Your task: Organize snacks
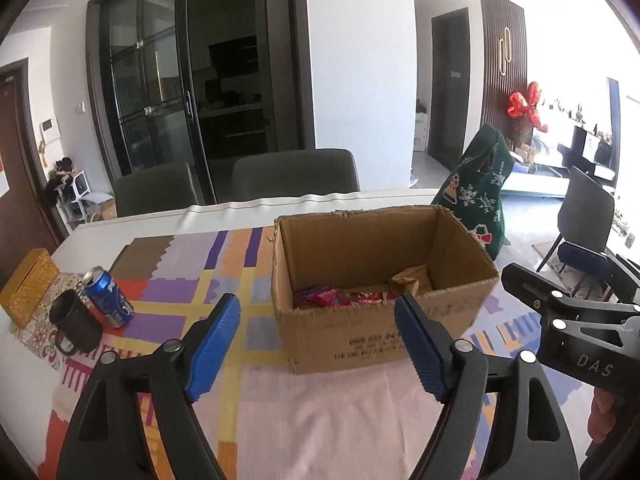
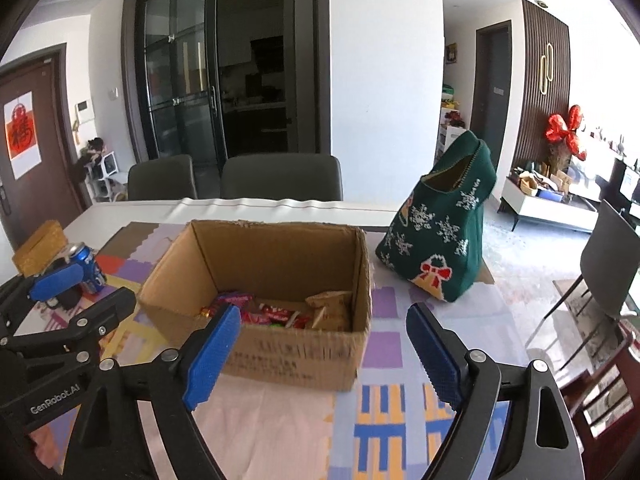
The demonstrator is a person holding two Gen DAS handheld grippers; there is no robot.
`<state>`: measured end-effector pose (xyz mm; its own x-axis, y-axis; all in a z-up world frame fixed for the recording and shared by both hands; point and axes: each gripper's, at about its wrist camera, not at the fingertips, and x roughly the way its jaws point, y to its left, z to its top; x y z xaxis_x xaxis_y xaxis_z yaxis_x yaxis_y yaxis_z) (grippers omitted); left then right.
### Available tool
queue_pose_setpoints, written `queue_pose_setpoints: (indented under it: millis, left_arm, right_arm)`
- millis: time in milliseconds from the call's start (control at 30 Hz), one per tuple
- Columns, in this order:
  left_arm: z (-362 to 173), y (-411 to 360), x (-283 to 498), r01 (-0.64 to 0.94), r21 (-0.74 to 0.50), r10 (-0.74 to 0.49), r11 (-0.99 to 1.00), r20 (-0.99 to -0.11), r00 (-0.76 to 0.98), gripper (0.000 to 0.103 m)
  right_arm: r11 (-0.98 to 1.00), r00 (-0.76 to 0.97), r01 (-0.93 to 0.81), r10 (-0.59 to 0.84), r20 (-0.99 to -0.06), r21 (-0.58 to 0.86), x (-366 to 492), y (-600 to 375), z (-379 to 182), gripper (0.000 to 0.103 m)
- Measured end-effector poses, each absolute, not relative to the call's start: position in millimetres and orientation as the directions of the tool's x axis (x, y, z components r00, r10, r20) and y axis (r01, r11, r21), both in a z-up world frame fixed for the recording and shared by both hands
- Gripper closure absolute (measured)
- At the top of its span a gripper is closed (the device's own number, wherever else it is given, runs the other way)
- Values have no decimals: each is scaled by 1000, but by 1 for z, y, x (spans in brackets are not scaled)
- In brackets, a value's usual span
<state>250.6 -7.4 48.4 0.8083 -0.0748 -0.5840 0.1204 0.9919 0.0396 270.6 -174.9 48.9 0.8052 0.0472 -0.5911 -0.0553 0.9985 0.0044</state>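
**Both grippers spread wide before the snack box**

The cardboard box is taken as the reference point. It stands open-topped on a patterned tablecloth and is seen from both wrist cameras.

Inside the cardboard box, on its floor, the snacks are held: red and pink snack packets lie toward the near wall, and a tan crumpled packet rests against the right inner wall.

The left gripper is held in front of the cardboard box, nearer the camera side. Its jaws are spread wide and nothing is held between the blue pads. The near wall of the box is framed between them.

The right gripper is likewise held in front of the cardboard box, to the right of the left gripper. Its jaws are spread wide and nothing is gripped.

To the left of the cardboard box, a blue Pepsi can stands tilted in view, with a dark mug just beside it. Further left, a yellow woven box is placed.

Behind and to the right of the cardboard box, a green knitted Christmas bag stands upright. Beyond the box, two grey chairs are set at the far table edge.
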Motion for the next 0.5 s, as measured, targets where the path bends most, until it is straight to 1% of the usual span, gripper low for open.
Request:
queue_pose_setpoints:
  millis: [133,267,367,500]
  left_arm:
    - [52,-5,224,108,39,-67,993,-569,820,16]
    - [58,-4,199,104,41,-64,994,-551,832,10]
    - [61,-4,182,107,43,-67,993,-541,838,7]
    - [64,-3,161,107,40,-71,993,-525,848,4]
  right_arm:
    - [998,807,-56,52,-589,11,250,-178,52,17]
    - [999,827,-50,43,-561,3,224,-180,57,17]
    - [999,836,-51,45,-546,4,208,-180,60,13]
    - [999,848,-49,50,-527,16,184,-182,64,12]
